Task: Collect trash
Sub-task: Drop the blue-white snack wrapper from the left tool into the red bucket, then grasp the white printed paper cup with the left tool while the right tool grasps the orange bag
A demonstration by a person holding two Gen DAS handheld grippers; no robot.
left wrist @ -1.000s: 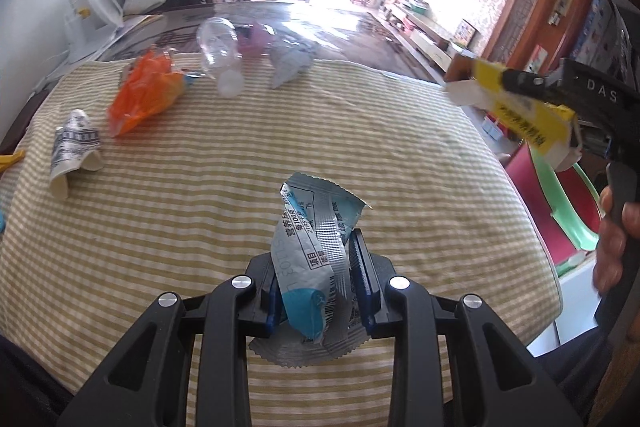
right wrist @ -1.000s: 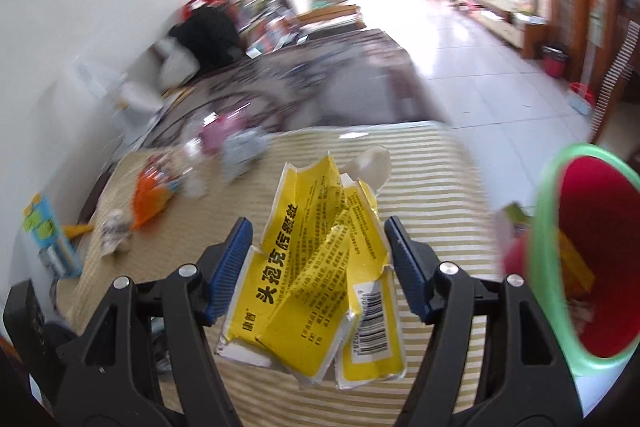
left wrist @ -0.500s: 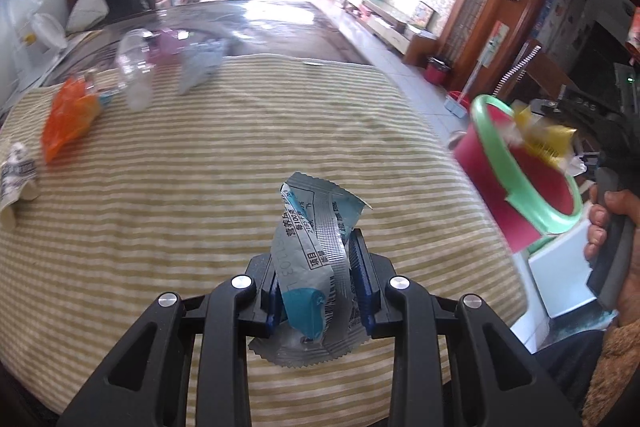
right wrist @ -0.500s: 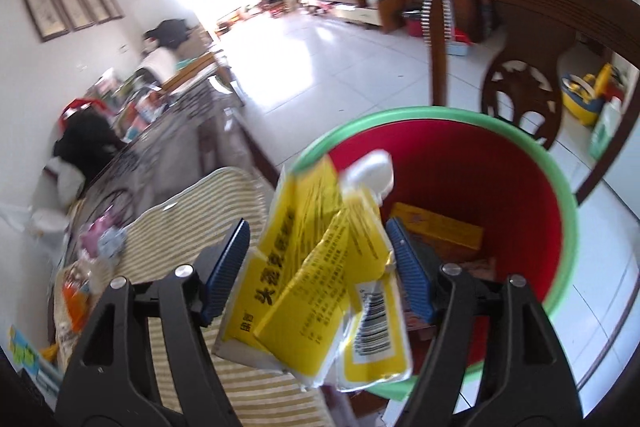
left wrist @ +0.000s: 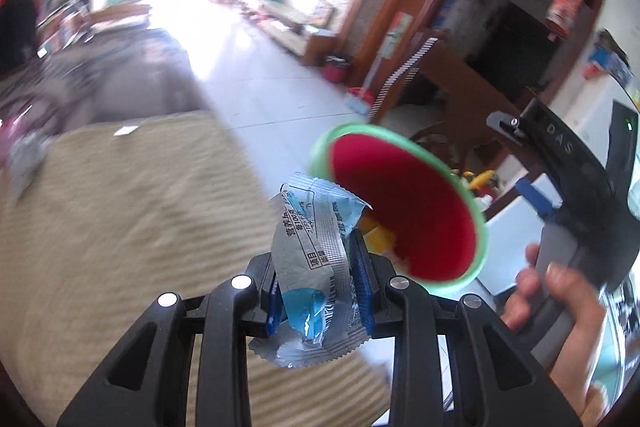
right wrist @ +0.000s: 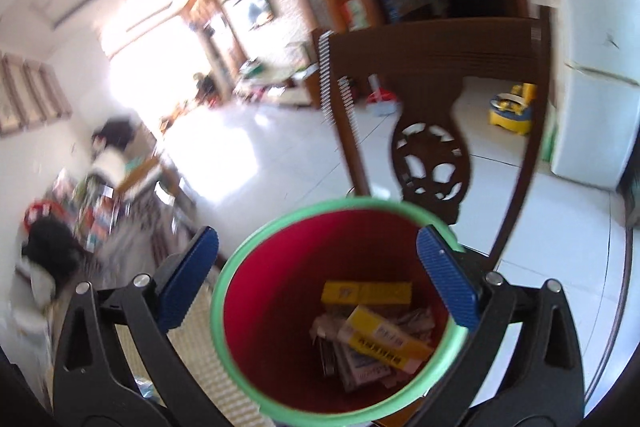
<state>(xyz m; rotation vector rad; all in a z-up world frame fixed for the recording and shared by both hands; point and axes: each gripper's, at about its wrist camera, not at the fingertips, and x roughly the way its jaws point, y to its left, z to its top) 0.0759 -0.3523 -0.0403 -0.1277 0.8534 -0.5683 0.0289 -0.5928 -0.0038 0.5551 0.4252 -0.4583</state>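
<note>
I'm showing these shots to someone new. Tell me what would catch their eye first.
The red bin with the green rim fills the lower middle of the right wrist view, yellow boxes and crumpled wrappers at its bottom. The right gripper straddles it, jaws opening with nothing between them. In the left wrist view, the left gripper pinches a silver and blue wrapper beside the bin.

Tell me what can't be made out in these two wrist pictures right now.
- Left wrist view: the trash at the left edge of the striped tablecloth is smeared by motion blur.
- Left wrist view: the silver and blue foil wrapper covers part of the red bin with the green rim, hiding most of its contents.
- Right wrist view: the bin's base is cut off by the bottom edge.
- Right wrist view: print on the yellow packets is too blurred to read.
</note>
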